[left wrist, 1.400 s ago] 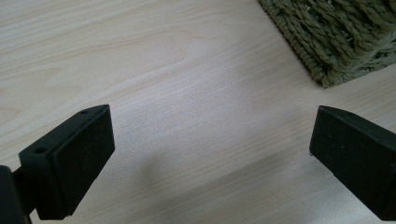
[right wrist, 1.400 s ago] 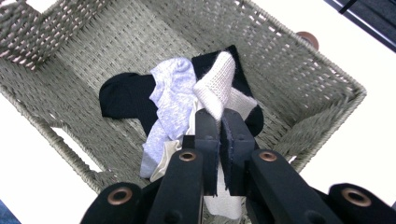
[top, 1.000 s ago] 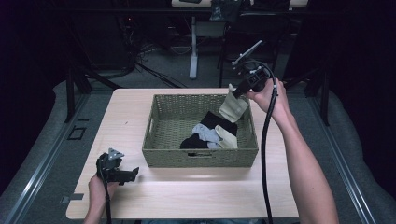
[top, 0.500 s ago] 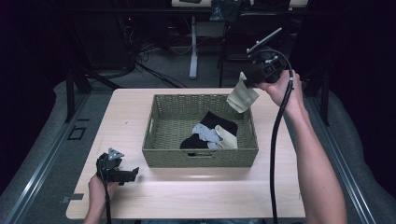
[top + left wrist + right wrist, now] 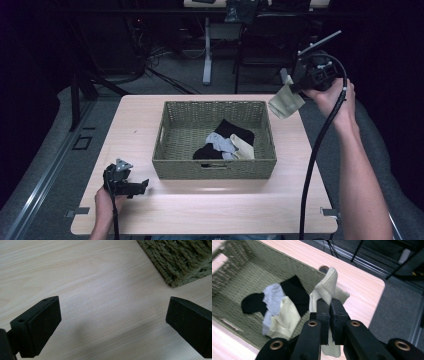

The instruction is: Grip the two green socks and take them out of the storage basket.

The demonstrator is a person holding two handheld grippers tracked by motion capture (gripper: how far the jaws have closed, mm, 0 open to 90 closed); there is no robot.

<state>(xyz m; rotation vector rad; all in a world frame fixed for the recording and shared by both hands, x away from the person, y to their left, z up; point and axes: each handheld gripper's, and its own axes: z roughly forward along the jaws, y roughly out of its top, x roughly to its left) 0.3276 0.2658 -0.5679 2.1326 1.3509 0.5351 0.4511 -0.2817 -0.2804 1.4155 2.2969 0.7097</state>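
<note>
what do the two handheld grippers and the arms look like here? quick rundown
Both grippers are black. The left gripper carries a grey three-cornered plate on top and has blocky rectangular jaw pads. The right gripper has brass-ringed pivot holes and a thick black cable. Forearms are bare, no sleeves.

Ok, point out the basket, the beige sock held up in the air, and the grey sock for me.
basket (image 5: 214, 169): high view, its near wall.
beige sock (image 5: 285, 104): high view, the middle of the hanging cloth below the right tool.
grey sock (image 5: 220, 144): high view, its middle, inside the basket.

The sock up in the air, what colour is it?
Beige. The sock shows best in the right gripper view.
</note>
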